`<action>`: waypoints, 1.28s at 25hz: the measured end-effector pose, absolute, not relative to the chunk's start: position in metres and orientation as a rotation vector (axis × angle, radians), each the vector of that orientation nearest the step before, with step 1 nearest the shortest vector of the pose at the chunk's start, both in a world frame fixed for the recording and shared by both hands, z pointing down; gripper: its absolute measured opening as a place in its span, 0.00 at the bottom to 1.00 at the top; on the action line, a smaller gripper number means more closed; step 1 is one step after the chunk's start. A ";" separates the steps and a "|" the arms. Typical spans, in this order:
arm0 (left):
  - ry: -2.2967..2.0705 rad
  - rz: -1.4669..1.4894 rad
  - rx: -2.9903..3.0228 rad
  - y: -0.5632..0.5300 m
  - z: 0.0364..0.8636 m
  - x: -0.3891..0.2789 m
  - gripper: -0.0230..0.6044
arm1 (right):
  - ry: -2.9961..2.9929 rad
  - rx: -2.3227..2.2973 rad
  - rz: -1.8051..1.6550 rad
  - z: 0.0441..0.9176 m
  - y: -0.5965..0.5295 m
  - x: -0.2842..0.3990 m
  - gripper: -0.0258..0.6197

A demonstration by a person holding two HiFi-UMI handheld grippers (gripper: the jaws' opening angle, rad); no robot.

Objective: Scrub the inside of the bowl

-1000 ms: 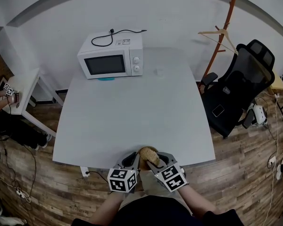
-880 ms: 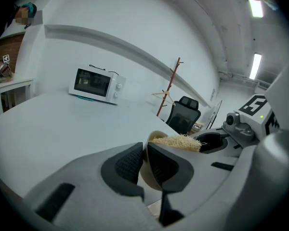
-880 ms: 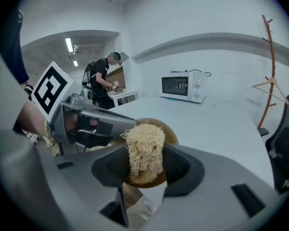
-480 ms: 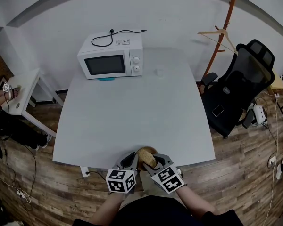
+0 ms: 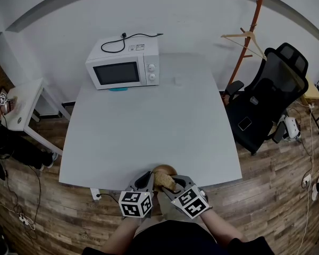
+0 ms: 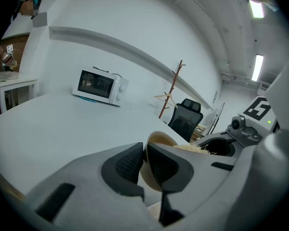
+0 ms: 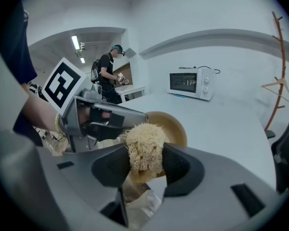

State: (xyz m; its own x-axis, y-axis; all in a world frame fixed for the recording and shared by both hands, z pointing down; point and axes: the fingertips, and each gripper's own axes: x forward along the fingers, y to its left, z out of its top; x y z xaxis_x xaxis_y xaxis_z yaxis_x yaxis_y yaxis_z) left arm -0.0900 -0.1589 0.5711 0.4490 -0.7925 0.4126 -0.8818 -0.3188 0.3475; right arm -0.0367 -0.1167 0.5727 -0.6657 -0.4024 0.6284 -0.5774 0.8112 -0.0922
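Note:
A tan bowl [image 5: 163, 170] hangs tilted over the near edge of the grey table [image 5: 149, 121]. My left gripper [image 5: 147, 180] is shut on its rim; in the left gripper view the bowl [image 6: 155, 143] sits pinched between the two pads. My right gripper [image 5: 170, 184] is shut on a pale fibrous scrubber [image 7: 143, 148], which lies against the inside of the bowl [image 7: 176, 126]. In the head view the scrubber [image 5: 164, 180] shows as a straw-coloured wad inside the bowl, between both grippers.
A white microwave [image 5: 124, 64] stands at the table's far left corner, its cord on top. A black office chair [image 5: 266, 97] and an orange coat stand [image 5: 250, 39] are to the right. A small white side table [image 5: 21, 102] is at the left, and a person [image 7: 107, 73] stands beside it.
The bowl and both grippers have shifted slightly toward the left and nearer, with the scrubber moved a little inside the bowl. Both grips are unchanged.

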 end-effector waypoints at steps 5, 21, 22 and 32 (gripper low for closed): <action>-1.393 0.224 2.171 -0.156 0.575 -0.091 0.10 | -2.371 0.744 0.392 0.575 -0.117 -0.030 0.32; -1.344 0.244 2.126 -0.169 0.592 -0.087 0.10 | -2.373 0.943 0.364 0.568 -0.143 -0.011 0.32; -1.342 0.250 2.114 -0.171 0.595 -0.087 0.10 | -2.380 0.963 0.369 0.567 -0.145 -0.009 0.32; -1.367 0.261 2.005 -0.205 0.620 -0.101 0.10 | -2.346 1.085 0.428 0.577 -0.169 0.007 0.32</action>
State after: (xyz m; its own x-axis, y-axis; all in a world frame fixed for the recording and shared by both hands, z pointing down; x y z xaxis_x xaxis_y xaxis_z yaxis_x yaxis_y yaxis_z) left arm -0.1013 -0.2047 0.6201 0.4263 -0.7427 0.5164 -0.8807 -0.2105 0.4244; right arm 0.0065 -0.1688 0.5766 -0.5467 -0.6110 0.5725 -0.7738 0.6299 -0.0667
